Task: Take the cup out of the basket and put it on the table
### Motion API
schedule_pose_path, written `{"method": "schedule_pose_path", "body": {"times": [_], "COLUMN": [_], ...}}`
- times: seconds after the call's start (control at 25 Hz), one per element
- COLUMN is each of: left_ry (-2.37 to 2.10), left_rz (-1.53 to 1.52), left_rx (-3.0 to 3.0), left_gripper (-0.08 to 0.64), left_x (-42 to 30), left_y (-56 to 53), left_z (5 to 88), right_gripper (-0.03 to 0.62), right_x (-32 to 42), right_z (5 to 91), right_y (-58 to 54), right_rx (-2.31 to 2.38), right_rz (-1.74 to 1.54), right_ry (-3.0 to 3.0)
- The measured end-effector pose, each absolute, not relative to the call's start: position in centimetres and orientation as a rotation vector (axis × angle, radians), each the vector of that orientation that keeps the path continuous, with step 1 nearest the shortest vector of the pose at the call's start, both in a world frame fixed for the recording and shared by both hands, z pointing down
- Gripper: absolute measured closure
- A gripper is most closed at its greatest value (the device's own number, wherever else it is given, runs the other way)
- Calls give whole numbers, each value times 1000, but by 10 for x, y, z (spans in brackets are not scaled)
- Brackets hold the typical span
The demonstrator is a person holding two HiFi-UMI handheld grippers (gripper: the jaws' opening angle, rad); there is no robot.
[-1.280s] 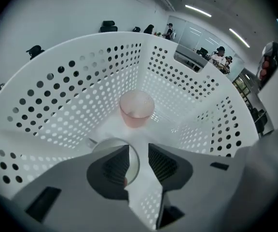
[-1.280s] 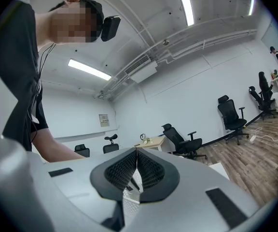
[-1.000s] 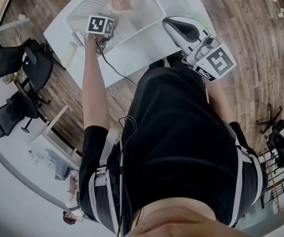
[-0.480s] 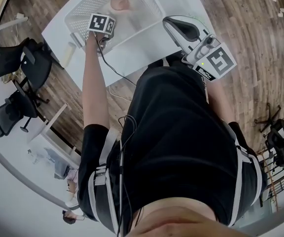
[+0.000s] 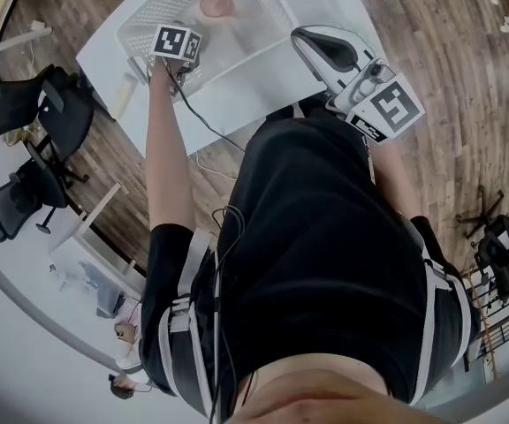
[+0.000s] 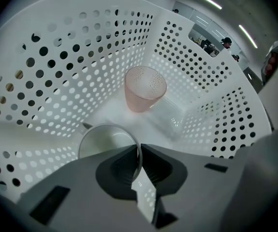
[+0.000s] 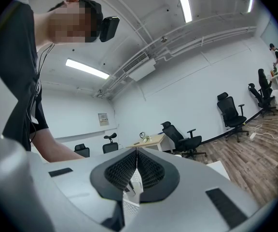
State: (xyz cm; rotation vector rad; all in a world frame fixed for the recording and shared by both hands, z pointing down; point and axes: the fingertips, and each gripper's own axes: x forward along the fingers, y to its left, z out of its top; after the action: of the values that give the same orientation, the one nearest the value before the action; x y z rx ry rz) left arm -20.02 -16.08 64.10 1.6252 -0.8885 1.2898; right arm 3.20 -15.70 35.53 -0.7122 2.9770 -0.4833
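Observation:
A white perforated basket stands on the white table. Inside it, the left gripper view shows a white cup near the basket wall, a pink speckled cup upright behind it, and a clear container lying beside that. My left gripper points steeply down into the basket. Its jaws have just been closing and now pinch the white cup's rim between them. The pink cup also shows in the head view, beyond the left gripper's marker cube. My right gripper is held level and shut, empty, at the table's near right.
A black cable trails from the left gripper across the table and over its near edge. Black office chairs stand on the wooden floor to the left. More chairs and desks are far off in the right gripper view.
The left gripper's marker cube has shifted slightly up and to the left over the basket. The right gripper has stayed where it was.

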Motion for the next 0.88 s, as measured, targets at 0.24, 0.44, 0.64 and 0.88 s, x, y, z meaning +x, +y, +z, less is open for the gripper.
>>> {"method": "schedule_pose_path", "body": {"times": [0.24, 0.44, 0.64, 0.88], "left_ry": [-881, -886, -928, -977], "left_rz": [1304, 1297, 1290, 1246], "left_rx": [1649, 1719, 1777, 1859], "left_gripper": [518, 518, 518, 517], "left_x": [-195, -193, -189, -182], "left_y": [-163, -165, -170, -170], "left_z": [637, 620, 594, 560], "right_gripper": [574, 574, 574, 574], "right_x": [33, 31, 31, 28], "right_z": [355, 351, 347, 342], "right_y": [-160, -155, -148, -139], "right_rx": [-712, -703, -687, -659], "right_rz": [-479, -465, -449, -432], "right_ry": [2979, 2976, 2977, 2984]}}
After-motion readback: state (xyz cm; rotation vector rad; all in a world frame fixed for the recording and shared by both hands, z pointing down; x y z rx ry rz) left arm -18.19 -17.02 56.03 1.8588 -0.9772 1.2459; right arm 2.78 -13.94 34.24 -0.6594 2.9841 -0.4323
